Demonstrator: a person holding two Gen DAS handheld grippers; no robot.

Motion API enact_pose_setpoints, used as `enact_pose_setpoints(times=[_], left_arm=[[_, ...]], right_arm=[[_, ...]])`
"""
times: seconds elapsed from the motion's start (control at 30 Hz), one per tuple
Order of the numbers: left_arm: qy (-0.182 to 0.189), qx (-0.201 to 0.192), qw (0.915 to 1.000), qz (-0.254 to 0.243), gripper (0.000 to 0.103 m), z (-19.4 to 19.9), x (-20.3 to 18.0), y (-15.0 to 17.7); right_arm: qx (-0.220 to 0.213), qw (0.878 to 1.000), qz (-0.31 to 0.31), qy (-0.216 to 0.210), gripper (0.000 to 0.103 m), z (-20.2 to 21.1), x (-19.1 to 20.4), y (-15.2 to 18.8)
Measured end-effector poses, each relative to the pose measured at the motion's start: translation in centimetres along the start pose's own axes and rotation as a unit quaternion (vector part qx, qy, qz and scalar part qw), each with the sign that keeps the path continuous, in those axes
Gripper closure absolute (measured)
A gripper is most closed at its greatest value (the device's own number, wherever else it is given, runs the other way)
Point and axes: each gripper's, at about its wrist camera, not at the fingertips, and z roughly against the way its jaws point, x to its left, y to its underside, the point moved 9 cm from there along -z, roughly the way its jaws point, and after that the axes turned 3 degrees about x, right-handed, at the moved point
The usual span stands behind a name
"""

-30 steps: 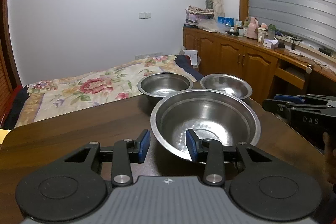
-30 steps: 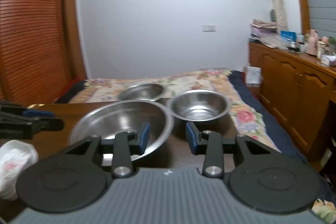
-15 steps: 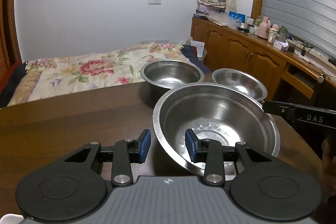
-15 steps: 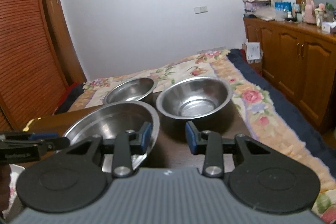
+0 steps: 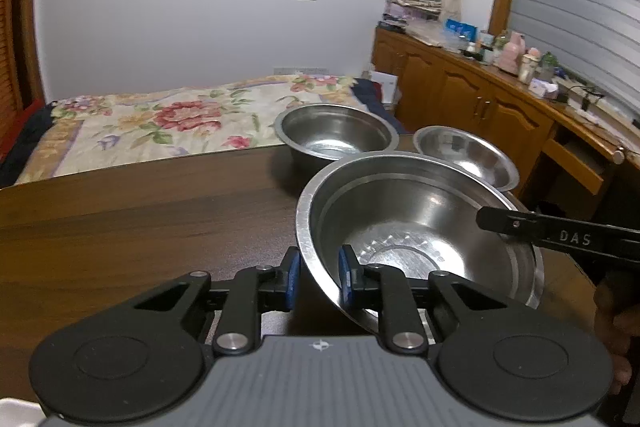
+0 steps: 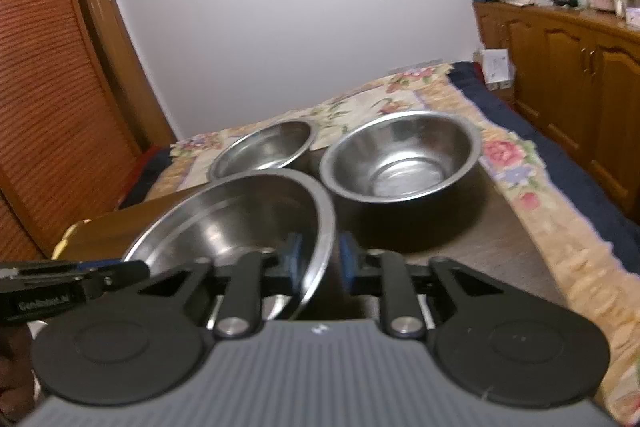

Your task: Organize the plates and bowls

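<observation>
The left gripper (image 5: 319, 277) has just been closing and now clamps the near rim of the large steel bowl (image 5: 416, 223), one pad inside, one outside. The right gripper (image 6: 319, 261) has closed likewise on the opposite rim. A second ago both stood open astride that rim. The bowl sits on the wooden table (image 5: 140, 211), seemingly tilted; two smaller bowls (image 5: 336, 133) (image 5: 466, 155) remain by the far edge.
</observation>
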Motion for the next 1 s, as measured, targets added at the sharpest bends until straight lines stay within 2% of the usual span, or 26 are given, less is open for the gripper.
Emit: enact_pose_setpoints(times=[0.27, 0.73, 0.87, 1.0], left_arm=[[0.007, -0.016, 0.9999, -0.002, 0.082, 2.0, 0.0, -0.3], [0.021, -0.067, 0.9973, -0.019, 0.081, 7.7, -0.3, -1.2], [0.024, -0.065, 0.9973, -0.024, 0.081, 8.5, -0.1, -0.7], [0.038, -0.05, 0.9978, -0.022, 0.081, 8.6, 0.0, 0.7]], right_arm=[[-0.014, 0.999, -0.015, -0.025, 0.086, 2.0, 0.7, -0.3], [-0.023, 0.999, 0.021, -0.038, 0.086, 4.3, 2.7, -1.6], [-0.019, 0.999, 0.029, -0.04, 0.086, 4.7, 3.0, -1.0], [0.002, 0.998, 0.047, -0.036, 0.086, 5.1, 3.1, -0.1]])
